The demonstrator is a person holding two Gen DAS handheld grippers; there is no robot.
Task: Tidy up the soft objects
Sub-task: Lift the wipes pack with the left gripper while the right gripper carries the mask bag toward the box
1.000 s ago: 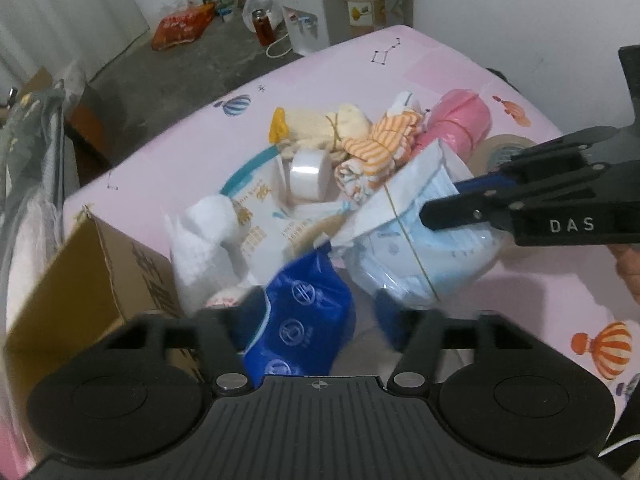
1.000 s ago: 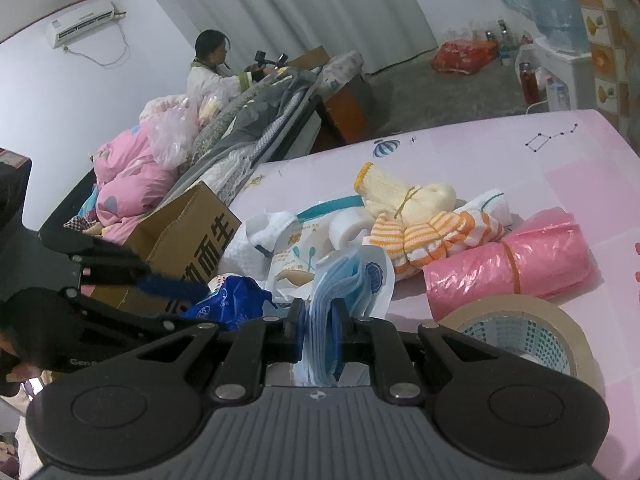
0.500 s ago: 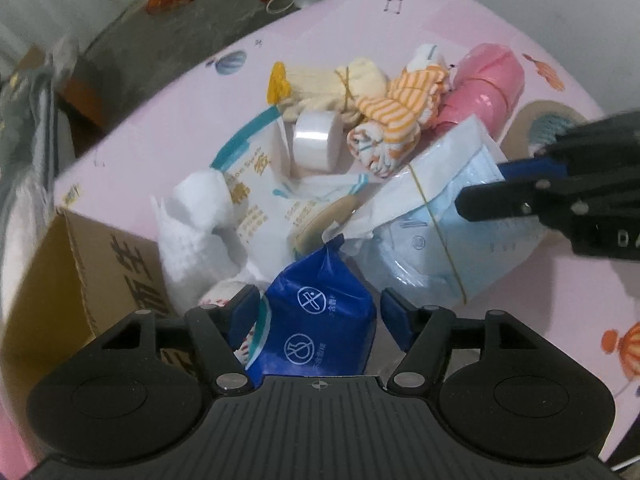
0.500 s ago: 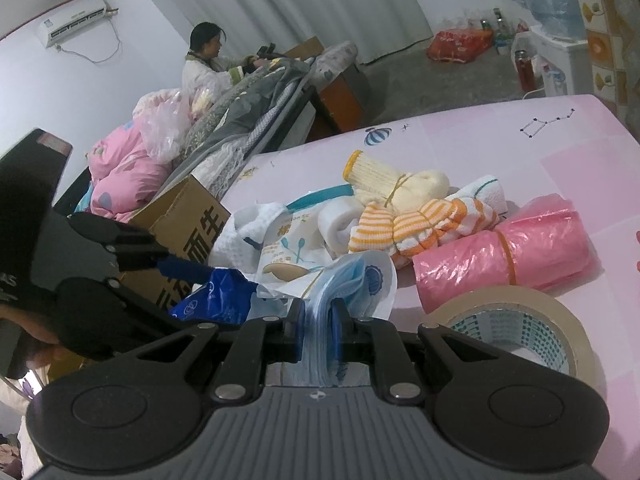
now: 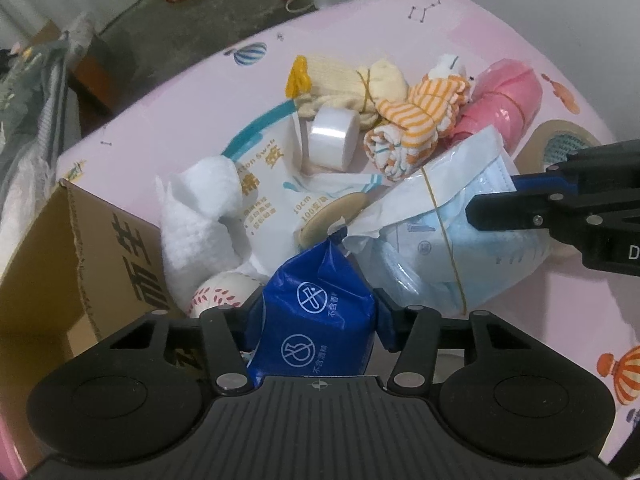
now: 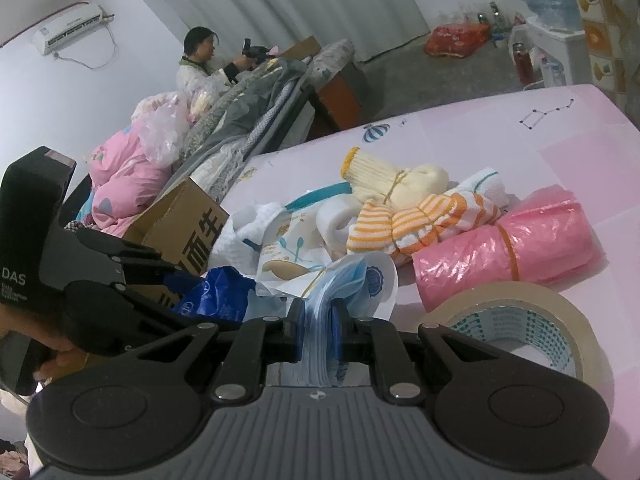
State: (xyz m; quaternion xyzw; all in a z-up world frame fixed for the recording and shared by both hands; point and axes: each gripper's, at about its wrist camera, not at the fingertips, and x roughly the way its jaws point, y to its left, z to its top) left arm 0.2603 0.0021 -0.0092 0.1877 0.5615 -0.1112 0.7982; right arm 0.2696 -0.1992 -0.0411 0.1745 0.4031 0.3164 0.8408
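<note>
Tissues in a blue pack (image 5: 320, 322) sit squeezed between the two fingers of the left gripper (image 5: 318, 320), each finger pressing a side of the pack, whose long axis runs away from the camera with its crimped end pointing toward the middle of the pile. Just right of it, a bag of blue face masks (image 5: 448, 236) bound by a rubber band lies on the pink table (image 5: 192, 92), its long axis running left to right in the left wrist view, and the right gripper (image 6: 318, 332) is clamped on its near edge, the stack of masks pinched flat between the fingers. From the left wrist view the right gripper comes in from the right side, its tips on the mask bag. Left of the tissue pack a white ball with red stitching (image 5: 224, 290) rests against a cardboard box (image 5: 52, 264) that stands open at the table's left edge. Behind these lie a white knitted cloth (image 5: 200, 216), a flat packet of cotton swabs (image 5: 272, 176), and a small roll of clear tape (image 5: 330, 138) standing on its side. Further back are a bundle of cream gloves (image 5: 344, 84) tied with a band, a striped orange towel roll (image 5: 416, 120), and a roll of pink plastic bags (image 6: 504, 244) lying on its side. A roll of brown packing tape (image 6: 516, 320) lies flat near the right gripper.
</note>
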